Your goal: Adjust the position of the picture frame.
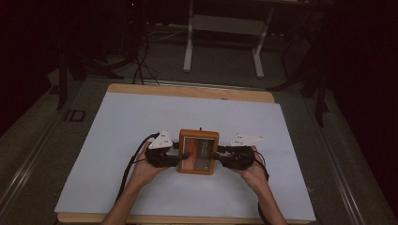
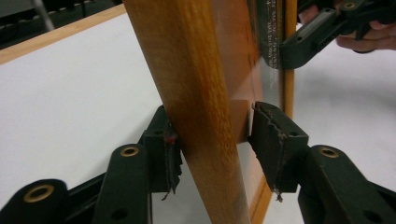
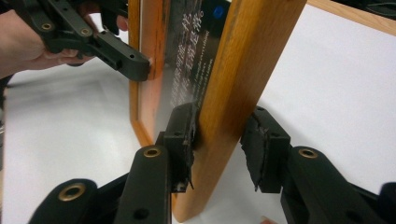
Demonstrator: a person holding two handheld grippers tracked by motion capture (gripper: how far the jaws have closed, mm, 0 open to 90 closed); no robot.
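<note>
Wooden frame (image 1: 198, 151) mid-table on white sheet (image 1: 117, 140) | left gripper (image 2: 215, 140) jaws straddle its left rail, not fully clamped | right gripper (image 3: 219, 140) likewise on right rail | we judge grasp underway, lift pending.

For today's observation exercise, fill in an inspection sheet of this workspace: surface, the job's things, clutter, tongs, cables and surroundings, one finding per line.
Surface: white sheet covering a wooden table.
Job's things: wooden frame with a glass front and printed text inside, held by its two side rails.
Clutter: nothing seen.
Tongs: left tongs straddle the left rail, one pad touching and the other with a gap; right tongs straddle the right rail likewise.
Cables: black cable trailing from the left tongs towards the person.
Surroundings: dark room, grey floor, a white desk frame behind.
</note>
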